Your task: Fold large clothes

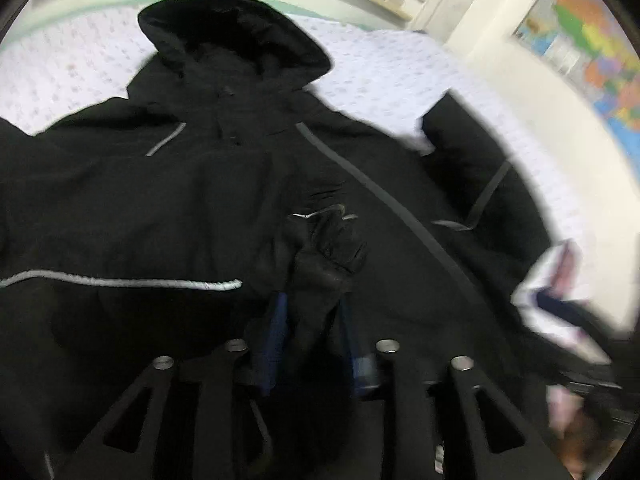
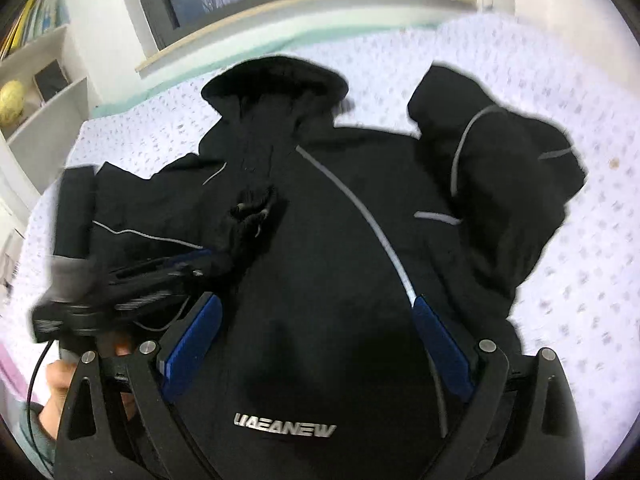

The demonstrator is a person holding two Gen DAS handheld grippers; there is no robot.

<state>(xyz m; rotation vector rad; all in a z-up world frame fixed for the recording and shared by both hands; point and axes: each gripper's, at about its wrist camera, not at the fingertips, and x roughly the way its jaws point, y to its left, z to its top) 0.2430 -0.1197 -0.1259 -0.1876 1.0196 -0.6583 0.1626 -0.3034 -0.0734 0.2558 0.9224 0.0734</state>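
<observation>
Our left gripper [image 1: 312,320] pinches the jacket's [image 2: 320,280] bunched cuff [image 1: 324,252]; our right gripper [image 2: 316,344] hovers wide open, holding nothing.

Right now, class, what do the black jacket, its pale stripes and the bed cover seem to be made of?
Black jacket: probably a matte synthetic shell, slightly padded, judging by its soft creases. Stripes: likely reflective piping, since they shine pale grey-white. Bed cover: seemingly a soft white printed fabric with small repeated marks; blur hides the weave.

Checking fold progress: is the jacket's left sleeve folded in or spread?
Folded in: the left gripper holds the sleeve cuff over the jacket chest.
</observation>
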